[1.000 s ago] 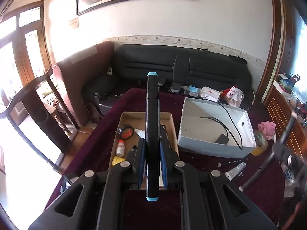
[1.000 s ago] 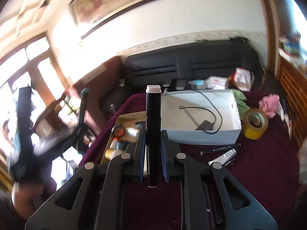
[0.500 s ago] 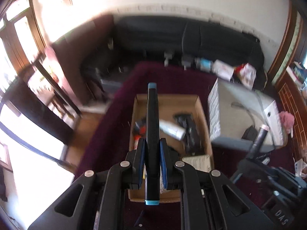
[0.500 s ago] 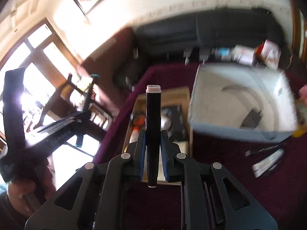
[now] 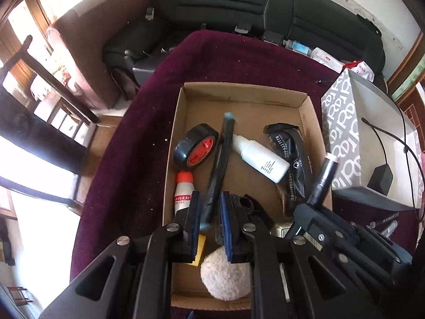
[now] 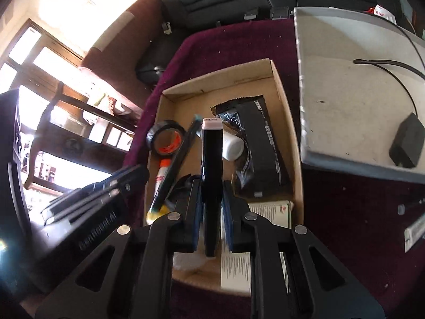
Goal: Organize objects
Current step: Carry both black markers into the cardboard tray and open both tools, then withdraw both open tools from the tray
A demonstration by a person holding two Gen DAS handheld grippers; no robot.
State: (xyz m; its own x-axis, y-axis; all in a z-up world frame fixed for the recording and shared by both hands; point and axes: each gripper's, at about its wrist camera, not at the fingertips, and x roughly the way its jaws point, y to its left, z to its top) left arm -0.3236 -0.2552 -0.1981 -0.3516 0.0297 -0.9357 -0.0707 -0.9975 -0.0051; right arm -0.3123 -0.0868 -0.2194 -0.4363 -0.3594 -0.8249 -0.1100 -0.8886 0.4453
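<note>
We're over the cardboard box on the maroon tablecloth with both grippers. Left gripper: jaws apart, and the blue-capped black marker sits between the pads but tilted, its far tip leaning against the black tape roll and the white bottle (looks loose, though the near end is blurred, so contact with the pads we can't confirm). Right gripper: jaws clamped on a pink-capped black marker, held upright along the fingers above the middle of the box. From the right wrist view that marker hangs over the white bottle, with the black foil pouch just to its right and the other marker slanting to its left. Also in the box: small orange-capped bottle on the left side, white fuzzy ball at the near end, a folded printed leaflet in the near right corner. Right of the box, touching or just beside it, is the grey patterned box with a black adapter and cable inside. Black sofa at the far side.
</note>
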